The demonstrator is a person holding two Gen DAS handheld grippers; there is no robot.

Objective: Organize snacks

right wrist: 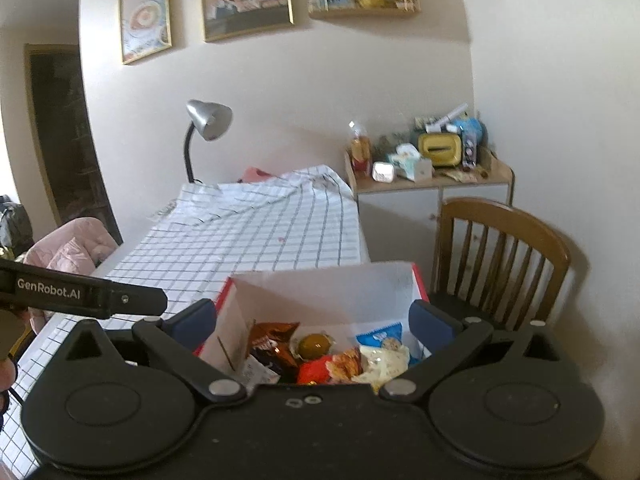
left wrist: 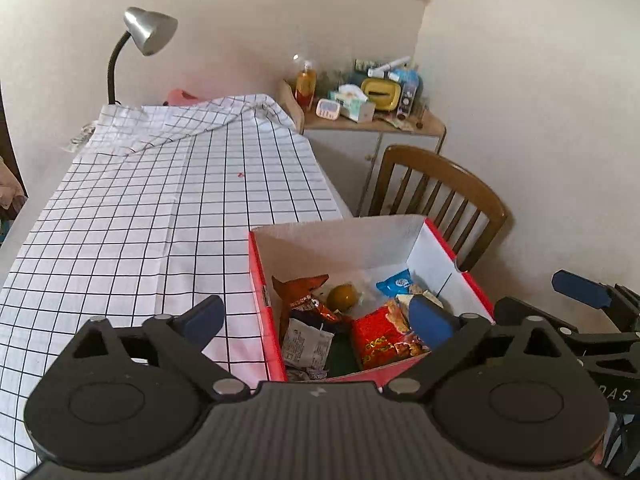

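A red cardboard box (left wrist: 262, 292) with white inside walls sits on the checked tablecloth at the table's near right edge. It holds several snacks: an orange-brown chip bag (left wrist: 298, 292), a round brown ball-shaped snack (left wrist: 341, 297), a blue packet (left wrist: 394, 283), a red packet (left wrist: 378, 340) and a white wrapper (left wrist: 306, 344). My left gripper (left wrist: 316, 318) is open and empty just above the box's near left side. My right gripper (right wrist: 314, 318) is open and empty above the box (right wrist: 420, 284), with the same snacks below it.
The checked tablecloth (left wrist: 160, 200) covers the table to the left of the box. A wooden chair (left wrist: 440, 196) stands to the right. A cluttered cabinet (left wrist: 360, 120) and a desk lamp (left wrist: 148, 32) are at the back. A pink cushion (right wrist: 68, 252) lies left.
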